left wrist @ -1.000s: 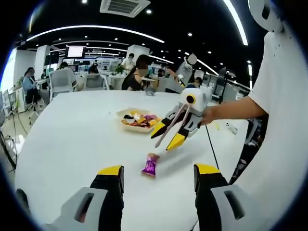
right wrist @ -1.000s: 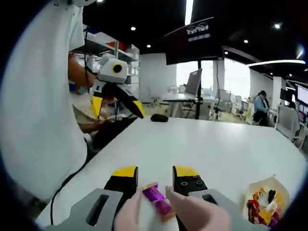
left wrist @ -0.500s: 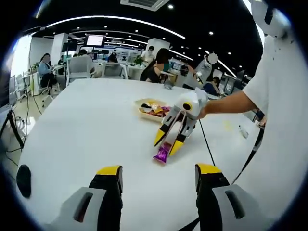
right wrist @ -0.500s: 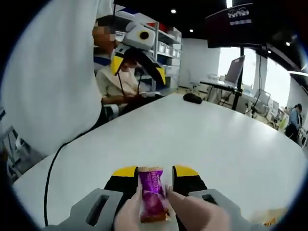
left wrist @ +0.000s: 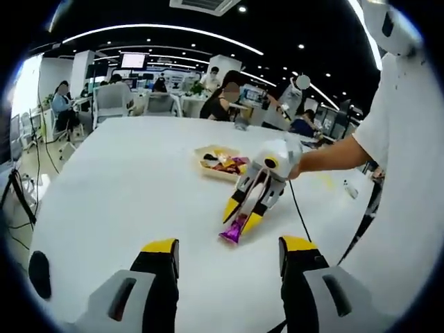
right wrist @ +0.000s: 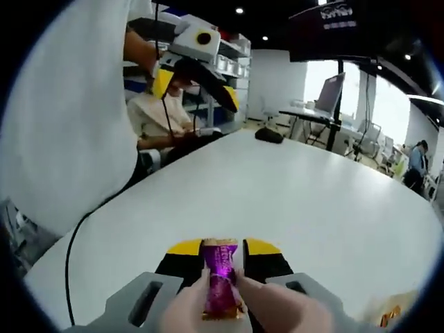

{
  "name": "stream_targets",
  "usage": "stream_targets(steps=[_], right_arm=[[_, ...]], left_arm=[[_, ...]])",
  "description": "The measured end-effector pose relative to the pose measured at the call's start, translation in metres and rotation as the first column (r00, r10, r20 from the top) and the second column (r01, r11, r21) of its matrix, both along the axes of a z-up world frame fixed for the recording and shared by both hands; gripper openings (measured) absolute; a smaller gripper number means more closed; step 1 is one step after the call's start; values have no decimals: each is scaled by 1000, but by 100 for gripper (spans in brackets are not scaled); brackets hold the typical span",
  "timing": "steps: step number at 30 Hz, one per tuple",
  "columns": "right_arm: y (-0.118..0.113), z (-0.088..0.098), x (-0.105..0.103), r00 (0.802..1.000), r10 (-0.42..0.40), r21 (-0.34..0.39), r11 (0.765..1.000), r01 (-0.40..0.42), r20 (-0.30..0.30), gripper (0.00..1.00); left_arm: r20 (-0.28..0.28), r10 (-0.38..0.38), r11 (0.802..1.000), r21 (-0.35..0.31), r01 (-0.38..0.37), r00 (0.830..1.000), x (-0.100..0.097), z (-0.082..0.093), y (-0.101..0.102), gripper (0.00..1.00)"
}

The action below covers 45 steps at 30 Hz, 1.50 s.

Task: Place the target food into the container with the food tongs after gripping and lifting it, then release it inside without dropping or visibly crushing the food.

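Nearest in the right gripper view, right gripper (right wrist: pixel 223 251) clamped on pink food tongs (right wrist: pixel 208 309), tong tips pinching a purple candy wrapper (right wrist: pixel 220 276) held upright between the yellow-tipped jaws; wrapper appears intact, no visible crushing; same right gripper (left wrist: pixel 244 216) seen across the left gripper view with the purple candy wrapper (left wrist: pixel 232 229) hanging at its tip, at or just above the white table (left wrist: pixel 125 194), contact not determinable; left gripper (left wrist: pixel 225 260) in the foreground of its own view, jaws spread wide and holding nothing; left gripper (right wrist: pixel 198 66) raised in the background of the right gripper view; further back, shallow container (left wrist: pixel 218 161) already carrying mixed wrapped snacks, near but apart from the held candy; judged step: grip made, lift under way or about to begin; next move calls for a steady carry toward the container, constant light pressure, release only once low over the tray interior.
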State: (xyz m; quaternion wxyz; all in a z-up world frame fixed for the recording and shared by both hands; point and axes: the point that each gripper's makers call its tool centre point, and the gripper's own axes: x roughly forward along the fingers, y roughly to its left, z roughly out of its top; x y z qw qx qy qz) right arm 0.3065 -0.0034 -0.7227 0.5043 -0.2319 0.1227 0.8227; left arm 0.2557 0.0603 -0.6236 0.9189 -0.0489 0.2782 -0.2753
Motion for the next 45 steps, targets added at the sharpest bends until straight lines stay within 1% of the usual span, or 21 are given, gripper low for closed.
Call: stream_targets(steps=[4,8,13,14,15,16,20,22,24,25,26,28,30,32,33,34,36,37,40,44,45], right_arm=[[1,16,7,997,-80,51,996,79,8,21],[-12,37,20,976,-215,62,974,217,-38,21],[-41,62,35,905,-417,94,901,424,-91,21],[-55,67,41,863,-493,87,860,503,-113,21],[-62,70,44,844,-525,90,840,535,-112,21],[-66,71,45,837,-537,95,832,546,-110,21],[-103,83,63,670,-733,124,659,742,-115,21],[-117,91,66,587,-794,147,569,809,-158,21],[-131,98,69,496,-845,164,470,867,-201,21],[-143,103,71,441,-871,185,407,895,-218,21],[-147,105,72,420,-880,185,385,904,-221,21],[-155,108,72,411,-884,178,378,909,-222,21],[-164,118,82,400,-890,189,364,912,-217,21],[-169,129,95,376,-896,208,332,920,-235,22],[-170,137,102,376,-893,233,322,918,-247,22],[-173,144,115,353,-899,244,293,925,-258,22],[-172,150,136,342,-910,245,285,927,-236,22],[-174,153,152,315,-925,241,262,934,-215,21],[-165,169,183,309,-927,253,253,934,-214,22],[-150,190,218,340,-927,270,290,918,-158,22],[-147,197,228,337,-928,272,287,919,-158,22]], left_arm=[[19,-16,1000,0,16,1000,1,6,2,58],[38,-58,998,-5,58,998,2,9,-1,58],[72,-109,994,-22,111,991,16,15,-7,58],[82,-117,992,-36,120,990,24,18,-10,58],[87,-123,991,-42,127,988,27,19,-12,59],[92,-128,990,-45,132,988,29,20,-13,60],[121,-183,982,-35,188,976,44,23,-23,63],[123,-196,979,-28,201,973,51,22,-26,68],[130,-199,979,-25,204,971,59,22,-28,75],[142,-187,981,-32,193,972,68,22,-30,81],[142,-183,981,-35,189,973,72,22,-31,86],[147,-173,984,-27,179,974,79,20,-34,99],[149,-171,984,-15,175,974,81,20,-33,99],[154,-160,986,-21,166,975,82,21,-32,99],[153,-154,987,-25,160,976,82,22,-30,99],[154,-147,988,-31,153,977,81,22,-28,99],[151,-132,990,-39,139,980,77,20,-24,99],[149,-121,991,-42,128,982,74,19,-22,99],[139,-102,993,-47,109,985,66,18,-20,99],[137,-94,995,-23,98,986,55,16,-18,99],[139,-84,996,-24,88,987,52,16,-16,99]])
